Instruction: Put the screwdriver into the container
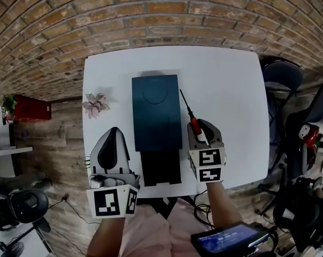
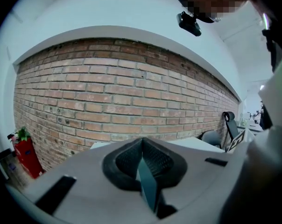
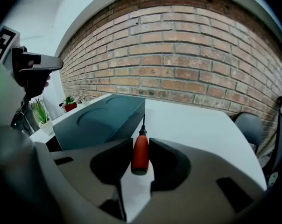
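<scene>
The screwdriver (image 1: pixel 186 105) has a red handle and a thin black shaft. It lies on the white table (image 1: pixel 231 79), just right of the dark teal container (image 1: pixel 156 111), whose lid is down. My right gripper (image 1: pixel 199 126) is over the handle. In the right gripper view the red handle of the screwdriver (image 3: pixel 140 150) fills the gap of the right gripper (image 3: pixel 141 146), and both pads touch it. The shaft points away toward the brick wall, beside the container (image 3: pixel 101 120). My left gripper (image 1: pixel 114 138) hovers at the table's near left edge. Its jaws are together and hold nothing (image 2: pixel 142 146).
A black flat piece (image 1: pixel 160 167) lies against the container's near end. A small pink flower (image 1: pixel 95 104) sits on the table's left side. Office chairs (image 1: pixel 282 79) stand to the right of the table, and a red cabinet (image 1: pixel 28 108) stands to its left.
</scene>
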The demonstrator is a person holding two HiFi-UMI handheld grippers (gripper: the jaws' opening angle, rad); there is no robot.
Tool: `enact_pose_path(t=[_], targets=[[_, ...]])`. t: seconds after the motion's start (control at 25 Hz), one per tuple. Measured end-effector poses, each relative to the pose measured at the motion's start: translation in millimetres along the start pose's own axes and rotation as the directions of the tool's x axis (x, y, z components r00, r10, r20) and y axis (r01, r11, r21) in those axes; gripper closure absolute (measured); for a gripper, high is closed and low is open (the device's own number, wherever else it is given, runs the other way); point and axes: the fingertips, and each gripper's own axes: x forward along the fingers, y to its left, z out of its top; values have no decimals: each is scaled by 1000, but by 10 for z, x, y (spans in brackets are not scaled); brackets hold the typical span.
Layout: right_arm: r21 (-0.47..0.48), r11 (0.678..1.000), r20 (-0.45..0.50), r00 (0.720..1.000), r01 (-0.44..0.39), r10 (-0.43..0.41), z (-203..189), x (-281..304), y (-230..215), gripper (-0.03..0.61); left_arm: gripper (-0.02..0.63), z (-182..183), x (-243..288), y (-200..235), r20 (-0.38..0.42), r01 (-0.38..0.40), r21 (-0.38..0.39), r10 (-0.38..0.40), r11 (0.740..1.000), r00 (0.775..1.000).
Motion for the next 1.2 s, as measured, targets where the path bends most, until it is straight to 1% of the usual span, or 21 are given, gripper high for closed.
enact_pose_path(t=[0.2,0.4,0.56,0.68,0.96,1.2], targets=[[-16,1000,72,997,9,-8,243,-363,-5,469,601,232,-289,-94,64,-8,9,8,1000,998],[-46,999,159,987,10,-2,481,-767,68,468,601,390,-661,-189,122,-24,12,23,1000,992],[-77,997,227,974,-4,21,656,-1063,177,468,601,529,-920,-278,174,-36,24,31,999,984],[-104,994,268,962,-28,55,770,-1267,283,468,601,629,-1102,-348,210,-51,32,43,998,977],[-183,979,322,936,-84,141,843,-1665,551,469,601,686,-1622,-419,251,-125,20,116,992,961],[-210,971,316,932,-113,177,759,-1810,724,469,601,629,-1903,-361,250,-166,10,158,986,955]])
